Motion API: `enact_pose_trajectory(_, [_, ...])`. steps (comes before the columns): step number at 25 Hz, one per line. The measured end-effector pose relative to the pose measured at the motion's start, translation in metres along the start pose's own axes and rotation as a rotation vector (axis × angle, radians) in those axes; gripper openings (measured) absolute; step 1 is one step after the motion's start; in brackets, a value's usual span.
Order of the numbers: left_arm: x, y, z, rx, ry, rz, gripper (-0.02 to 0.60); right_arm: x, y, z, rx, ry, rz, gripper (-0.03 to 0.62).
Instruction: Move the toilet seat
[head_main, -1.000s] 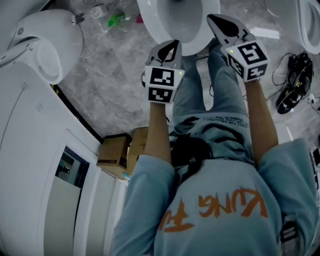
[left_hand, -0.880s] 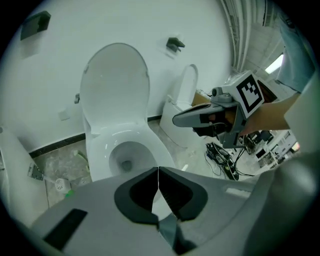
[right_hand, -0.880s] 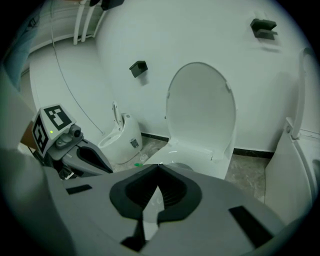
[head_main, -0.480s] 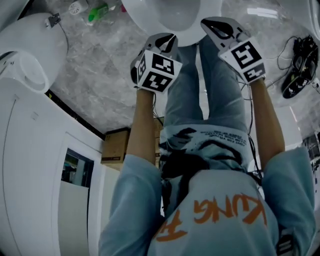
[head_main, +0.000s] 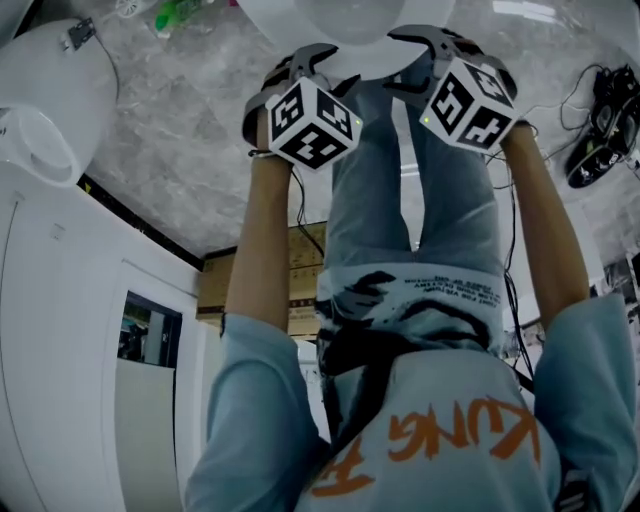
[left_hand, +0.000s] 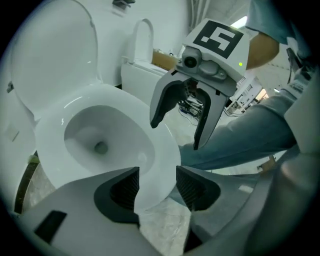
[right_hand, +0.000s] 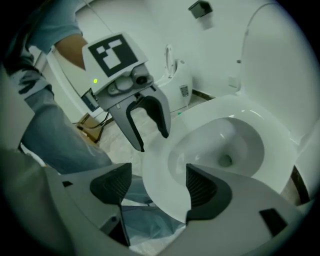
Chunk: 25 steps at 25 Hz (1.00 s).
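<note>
The white toilet seat (left_hand: 150, 165) lies down over the bowl, with the lid (left_hand: 50, 55) standing up behind it. My left gripper (left_hand: 157, 187) straddles the seat's front rim. Its jaws are opening, and the rim sits between the pads without being pressed. My right gripper (right_hand: 155, 187) straddles the same front rim (right_hand: 165, 185) from the other side, its jaws also opening around it. Each gripper sees the other hanging over the rim. In the head view the left gripper (head_main: 300, 65) and the right gripper (head_main: 430, 45) meet at the seat's front edge (head_main: 350, 62).
The person's legs (head_main: 420, 220) stand right in front of the bowl. Another white toilet (head_main: 45, 90) is at the left, with cardboard boxes (head_main: 250, 285) beside a white cabinet (head_main: 80, 350). Black cables (head_main: 600, 130) lie on the grey floor at the right, and a green bottle (head_main: 178, 12) is at the back.
Both grippers have moved forward to the toilet's front rim and turned inward. Their jaws were shut before and now stand apart around the rim.
</note>
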<state>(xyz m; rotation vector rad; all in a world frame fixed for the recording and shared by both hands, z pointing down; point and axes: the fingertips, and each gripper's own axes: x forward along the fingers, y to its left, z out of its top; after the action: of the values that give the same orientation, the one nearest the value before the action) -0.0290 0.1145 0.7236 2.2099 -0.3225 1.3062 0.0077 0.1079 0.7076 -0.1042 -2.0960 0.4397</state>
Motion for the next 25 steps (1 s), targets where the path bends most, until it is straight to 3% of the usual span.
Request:
enact_pose_trajectory(5, [0.024, -0.012, -0.021, 0.209, 0.090, -0.058, 0.296, 0.034, 0.015, -0.023, -0.174, 0.141, 0.085, 0.373])
enact_pose_trajectory(8, [0.034, -0.015, -0.030, 0.295, 0.122, -0.066, 0.314, 0.049, 0.016, -0.028, -0.201, 0.185, 0.106, 0.380])
enact_pose_trajectory(15, [0.048, -0.009, -0.033, 0.361, 0.130, -0.029, 0.330, 0.078, 0.020, -0.053, -0.362, 0.374, 0.198, 0.383])
enact_pose_trajectory(25, [0.068, -0.008, -0.039, 0.437, 0.185, -0.025, 0.339, 0.098, 0.013, -0.064, -0.443, 0.474, 0.179, 0.362])
